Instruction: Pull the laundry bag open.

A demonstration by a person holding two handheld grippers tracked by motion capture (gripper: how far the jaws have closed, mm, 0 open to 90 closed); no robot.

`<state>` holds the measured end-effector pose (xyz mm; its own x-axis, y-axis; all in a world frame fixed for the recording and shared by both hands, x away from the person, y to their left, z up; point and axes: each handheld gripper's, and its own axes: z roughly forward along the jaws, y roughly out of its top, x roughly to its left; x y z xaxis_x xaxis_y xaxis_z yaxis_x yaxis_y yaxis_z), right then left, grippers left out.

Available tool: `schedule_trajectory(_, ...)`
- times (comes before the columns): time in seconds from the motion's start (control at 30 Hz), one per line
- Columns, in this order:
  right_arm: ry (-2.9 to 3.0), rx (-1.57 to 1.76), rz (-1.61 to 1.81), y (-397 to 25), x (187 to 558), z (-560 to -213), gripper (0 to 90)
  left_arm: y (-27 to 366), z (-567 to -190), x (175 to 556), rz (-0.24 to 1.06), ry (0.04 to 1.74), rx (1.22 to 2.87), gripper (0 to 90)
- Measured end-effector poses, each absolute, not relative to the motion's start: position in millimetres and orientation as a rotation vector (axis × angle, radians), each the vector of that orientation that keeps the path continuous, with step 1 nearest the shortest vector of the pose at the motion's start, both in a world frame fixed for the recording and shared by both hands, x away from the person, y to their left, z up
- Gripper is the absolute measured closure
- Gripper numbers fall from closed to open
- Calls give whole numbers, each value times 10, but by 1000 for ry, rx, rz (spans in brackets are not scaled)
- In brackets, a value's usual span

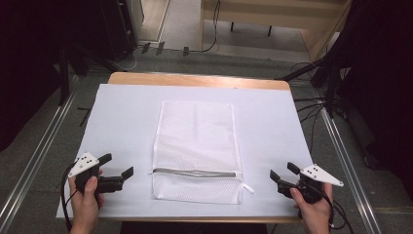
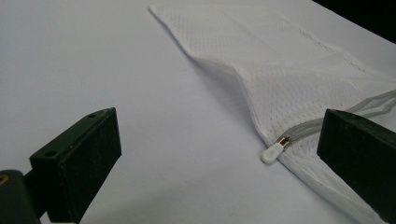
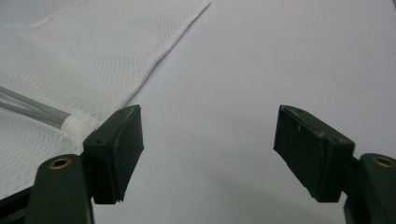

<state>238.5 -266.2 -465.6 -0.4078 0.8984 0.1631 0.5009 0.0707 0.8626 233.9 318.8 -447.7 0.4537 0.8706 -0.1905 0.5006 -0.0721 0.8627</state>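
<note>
Mesh bag (image 1: 196, 146) lies flat at the middle of the table (image 1: 122, 112), unmarked by any readable writing, its zipper (image 1: 195, 172) running across near the person. Left claw (image 1: 117, 170) and right claw (image 1: 282, 173) flank it, both open, holding nothing.

High view overhead, gripper views low, sharing mesh bag (image 1: 196, 148)
</note>
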Motion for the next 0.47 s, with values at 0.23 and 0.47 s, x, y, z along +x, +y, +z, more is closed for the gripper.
schedule_trajectory(0.23,1941,1385,1280,-2663,2384,-4659,247,3196,-4480,2345,466,1197,1717,0)
schedule_trajectory(0.47,1944,1384,1276,-2661,2387,-4663,246,3181,-4494,2354,466,1205,1733,0)
